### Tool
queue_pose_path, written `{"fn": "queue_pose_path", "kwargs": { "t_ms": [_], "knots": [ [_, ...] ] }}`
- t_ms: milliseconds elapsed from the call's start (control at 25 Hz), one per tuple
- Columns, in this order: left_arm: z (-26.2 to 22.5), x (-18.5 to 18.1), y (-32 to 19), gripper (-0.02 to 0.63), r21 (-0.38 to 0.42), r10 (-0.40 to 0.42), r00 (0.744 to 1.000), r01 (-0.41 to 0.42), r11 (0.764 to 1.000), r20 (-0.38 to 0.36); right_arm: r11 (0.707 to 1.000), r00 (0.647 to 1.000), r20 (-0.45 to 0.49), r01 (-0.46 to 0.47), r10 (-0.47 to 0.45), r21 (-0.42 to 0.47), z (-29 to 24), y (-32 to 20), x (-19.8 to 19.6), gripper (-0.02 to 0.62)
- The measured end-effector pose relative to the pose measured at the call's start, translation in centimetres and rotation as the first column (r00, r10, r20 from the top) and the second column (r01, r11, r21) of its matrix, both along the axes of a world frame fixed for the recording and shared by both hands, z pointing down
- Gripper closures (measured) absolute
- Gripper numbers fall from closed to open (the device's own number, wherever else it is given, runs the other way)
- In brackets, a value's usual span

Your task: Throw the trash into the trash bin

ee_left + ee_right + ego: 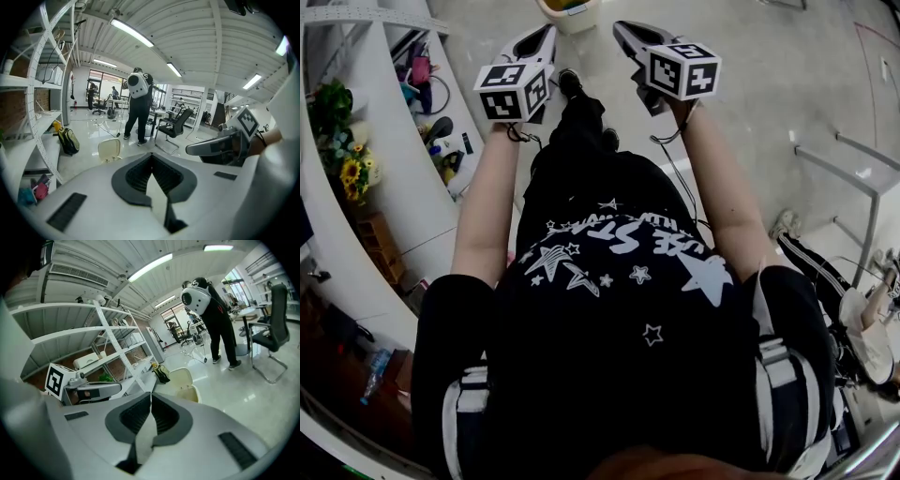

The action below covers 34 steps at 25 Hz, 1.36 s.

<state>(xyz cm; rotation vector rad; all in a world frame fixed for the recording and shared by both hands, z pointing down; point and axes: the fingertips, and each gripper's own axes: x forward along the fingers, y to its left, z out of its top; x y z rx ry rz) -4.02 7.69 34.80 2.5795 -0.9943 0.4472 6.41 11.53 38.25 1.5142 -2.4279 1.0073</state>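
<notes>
Ahead, at twelve o'clock, we see the cream trash bin upright, its lid raised. The left gripper and right gripper are held out side by side toward it, arms straight, jaws together on nothing.

Apparently cream trash bin, black star-patterned shirt

Pretty busy office behind the action on my feed. White shelving runs down the left side, with a bunch of sunflowers on one level and what looks like a plastic bottle lower down. Out on the glossy floor a person in a panda backpack stands facing away, with a black office chair just beside them. A yellow-and-black bag sits on the floor by the shelving. Strip lights overhead.
</notes>
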Motion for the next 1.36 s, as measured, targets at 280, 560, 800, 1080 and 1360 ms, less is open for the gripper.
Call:
{"fn": "queue_pose_path", "kwargs": {
  "t_ms": [280, 560, 800, 1080, 1360],
  "knots": [
    [-1.4, -0.6, 2.5, 0.595, 0.017, -0.008, 1.0, 0.009, 1.0, -0.019, 1.0, 1.0, 0.011, 0.012, -0.012, 0.015, -0.3, 0.9, -1.7, 0.589],
    [-1.4, -1.7, 3.8, 0.595, 0.009, 0.0, 1.0, 0.0, 1.0, -0.021, 1.0, 1.0, -0.003, 0.016, -0.016, 0.004, -0.2, 1.4, -2.5, 0.589],
    [-1.1, -3.7, 4.2, 0.595, -0.006, 0.006, 0.999, -0.006, 1.0, -0.031, 1.0, 1.0, -0.004, 0.001, -0.002, -0.021, 0.4, 1.8, -4.3, 0.589],
    [-2.2, -5.1, 3.1, 0.595, 0.001, 0.001, 0.998, -0.001, 1.0, -0.059, 0.999, 0.999, -0.024, -0.027, 0.026, -0.023, 0.1, 1.8, -5.0, 0.589],
    [-2.3, -4.7, 3.1, 0.595, 0.011, -0.002, 0.998, 0.003, 1.0, -0.062, 0.999, 0.998, -0.045, -0.037, 0.037, -0.005, -0.9, 2.2, -4.4, 0.589]
  ]
}}
